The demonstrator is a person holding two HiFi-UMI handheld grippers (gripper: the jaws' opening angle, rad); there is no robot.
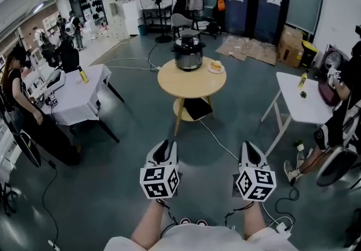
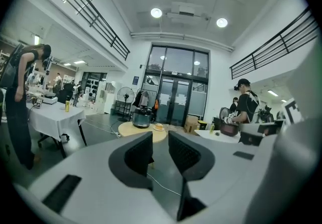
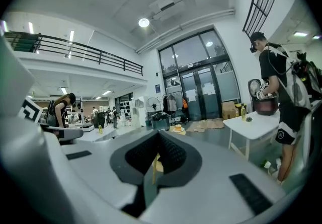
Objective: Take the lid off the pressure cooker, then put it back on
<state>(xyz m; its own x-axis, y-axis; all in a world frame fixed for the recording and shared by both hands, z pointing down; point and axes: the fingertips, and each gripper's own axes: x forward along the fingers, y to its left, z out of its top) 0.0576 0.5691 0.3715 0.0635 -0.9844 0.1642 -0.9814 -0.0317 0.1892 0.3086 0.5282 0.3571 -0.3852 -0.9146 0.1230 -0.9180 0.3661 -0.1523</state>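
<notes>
The pressure cooker, dark with a steel body, stands with its lid on, on a round wooden table well ahead of me. In the left gripper view the cooker is small and distant beyond the jaws, and so is the cooker in the right gripper view. My left gripper is held low near my body, its jaws a little apart with nothing between them. My right gripper is beside it, jaws together and empty. Both point toward the table.
A small plate with food sits beside the cooker. A cable runs across the floor under the round table. A white-clothed table and a person are at left. A white folding table and a seated person are at right.
</notes>
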